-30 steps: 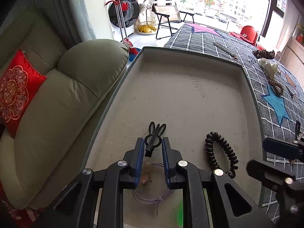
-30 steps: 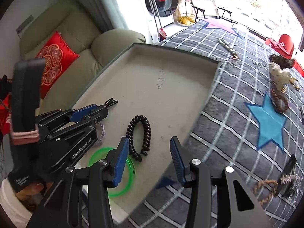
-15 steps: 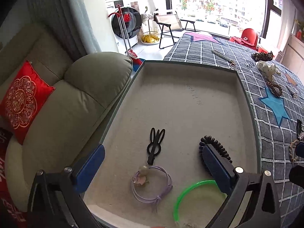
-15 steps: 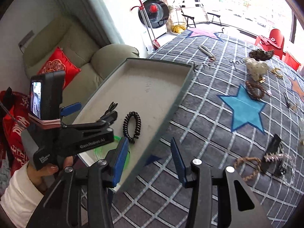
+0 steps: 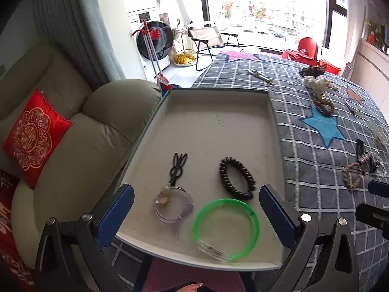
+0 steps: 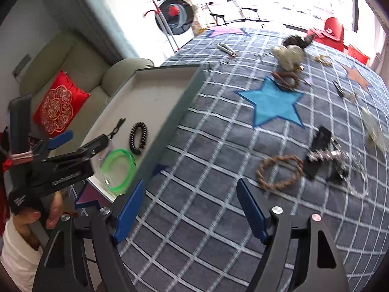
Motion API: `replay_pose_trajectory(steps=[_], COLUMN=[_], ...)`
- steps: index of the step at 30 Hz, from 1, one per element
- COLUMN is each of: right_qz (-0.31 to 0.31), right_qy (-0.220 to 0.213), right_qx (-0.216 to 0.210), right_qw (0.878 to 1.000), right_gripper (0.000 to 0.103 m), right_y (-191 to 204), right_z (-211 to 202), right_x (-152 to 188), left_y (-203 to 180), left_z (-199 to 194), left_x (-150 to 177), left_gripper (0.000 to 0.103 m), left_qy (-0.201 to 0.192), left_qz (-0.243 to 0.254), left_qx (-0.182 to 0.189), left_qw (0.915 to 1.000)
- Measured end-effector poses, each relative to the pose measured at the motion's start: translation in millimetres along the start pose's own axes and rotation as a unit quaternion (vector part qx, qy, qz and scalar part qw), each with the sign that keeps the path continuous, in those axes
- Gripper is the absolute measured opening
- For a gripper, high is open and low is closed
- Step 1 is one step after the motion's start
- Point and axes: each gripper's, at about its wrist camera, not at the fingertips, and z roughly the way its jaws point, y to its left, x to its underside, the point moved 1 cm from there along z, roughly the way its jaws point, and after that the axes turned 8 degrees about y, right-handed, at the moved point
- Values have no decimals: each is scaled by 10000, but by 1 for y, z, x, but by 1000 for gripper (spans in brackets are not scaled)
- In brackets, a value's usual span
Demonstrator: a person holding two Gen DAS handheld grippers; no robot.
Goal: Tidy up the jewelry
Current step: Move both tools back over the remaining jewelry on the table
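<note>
Tray (image 5: 243,102) holds four pieces (green bangle (image 5: 226,227) nearest); jaws empty.

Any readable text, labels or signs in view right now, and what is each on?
"囍" (double-happiness sign), gold: on the red cushion.
White lettering on the left gripper body: too blurred to read.
Faint marks on the tray floor: unreadable.

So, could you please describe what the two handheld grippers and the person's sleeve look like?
Both grippers are matte black plastic frames with silver screws and two fingers carrying blue pads. The left gripper and the right gripper look alike. In the right wrist view, the left one bears white lettering, too blurred to read, and a pink band round an upright black part. The sleeve is white.
</note>
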Motion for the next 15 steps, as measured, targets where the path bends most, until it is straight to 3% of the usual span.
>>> replay_pose_trajectory(steps=[15], right_qz=[798], right_qy=[-117], right_qx=[221], right_qw=[9965], right_gripper=[84], right_y=[-87], right_z=[-26], right_x=[52], left_y=[-90], left_z=[-45], left_x=[21], left_gripper=[103], left_qy=[-179], left_qz=[627], left_qx=[508], left_qw=[9966])
